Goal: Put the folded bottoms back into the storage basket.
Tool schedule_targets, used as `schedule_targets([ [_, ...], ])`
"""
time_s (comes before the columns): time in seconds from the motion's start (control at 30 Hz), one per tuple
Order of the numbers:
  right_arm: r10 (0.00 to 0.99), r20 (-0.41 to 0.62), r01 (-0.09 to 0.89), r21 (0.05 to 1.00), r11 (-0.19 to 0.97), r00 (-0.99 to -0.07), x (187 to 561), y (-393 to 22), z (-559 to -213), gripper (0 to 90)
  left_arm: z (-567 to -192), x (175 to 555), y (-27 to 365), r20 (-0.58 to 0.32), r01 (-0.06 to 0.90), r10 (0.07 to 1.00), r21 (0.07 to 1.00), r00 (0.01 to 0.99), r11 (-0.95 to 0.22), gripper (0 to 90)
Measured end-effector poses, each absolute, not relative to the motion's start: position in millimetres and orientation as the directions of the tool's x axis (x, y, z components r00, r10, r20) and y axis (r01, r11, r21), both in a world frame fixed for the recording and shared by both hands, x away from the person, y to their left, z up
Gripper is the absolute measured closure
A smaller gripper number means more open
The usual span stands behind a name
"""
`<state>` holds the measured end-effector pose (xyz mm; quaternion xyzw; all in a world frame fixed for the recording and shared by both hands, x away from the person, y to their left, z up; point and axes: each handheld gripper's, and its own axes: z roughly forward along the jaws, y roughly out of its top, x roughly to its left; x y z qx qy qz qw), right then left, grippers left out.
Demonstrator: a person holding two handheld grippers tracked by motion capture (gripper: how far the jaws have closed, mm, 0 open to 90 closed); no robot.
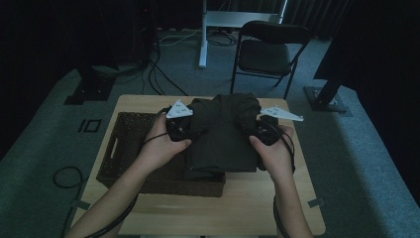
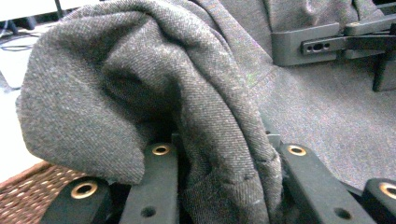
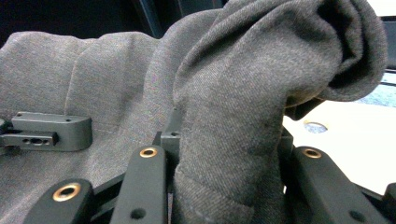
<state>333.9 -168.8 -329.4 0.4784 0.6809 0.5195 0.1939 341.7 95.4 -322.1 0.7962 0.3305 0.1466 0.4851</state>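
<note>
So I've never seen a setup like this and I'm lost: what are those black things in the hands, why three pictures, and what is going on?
A person works at a wooden table, holding a hand-held clamp, called a gripper, in each hand. The high view comes from a camera above the table: the left gripper and the right gripper both pinch a dark folded cloth, one on each side. The cloth is over a wicker basket on the table.

The other two pictures come from small cameras riding on the grippers. In the left gripper view, its black jaws are shut on a bunch of the cloth, with the basket's weave at the corner. The right gripper view shows the same on the other side.
</note>
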Motion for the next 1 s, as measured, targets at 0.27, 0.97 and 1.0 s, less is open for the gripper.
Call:
schedule_targets([
  [0.27, 0.841, 0.238, 0.449, 0.893, 0.007, -0.487, 341.0, -145.3, -332.7, 61.9, -322.9, 343.7, 118.1, -0.067, 0.383, 0.683, 0.866, 0.728, -0.323, 71.1],
  [0.97, 0.808, 0.277, 0.474, 0.881, 0.004, -0.521, 364.3, -63.1, -355.3, 62.1, -340.6, 353.2, 197.1, -0.069, 0.435, 0.745, 0.846, 0.663, -0.309, 71.0],
  [1.0, 0.808, 0.277, 0.474, 0.881, 0.004, -0.521, 364.3, -63.1, -355.3, 62.1, -340.6, 353.2, 197.1, -0.069, 0.435, 0.745, 0.846, 0.663, -0.309, 71.0],
])
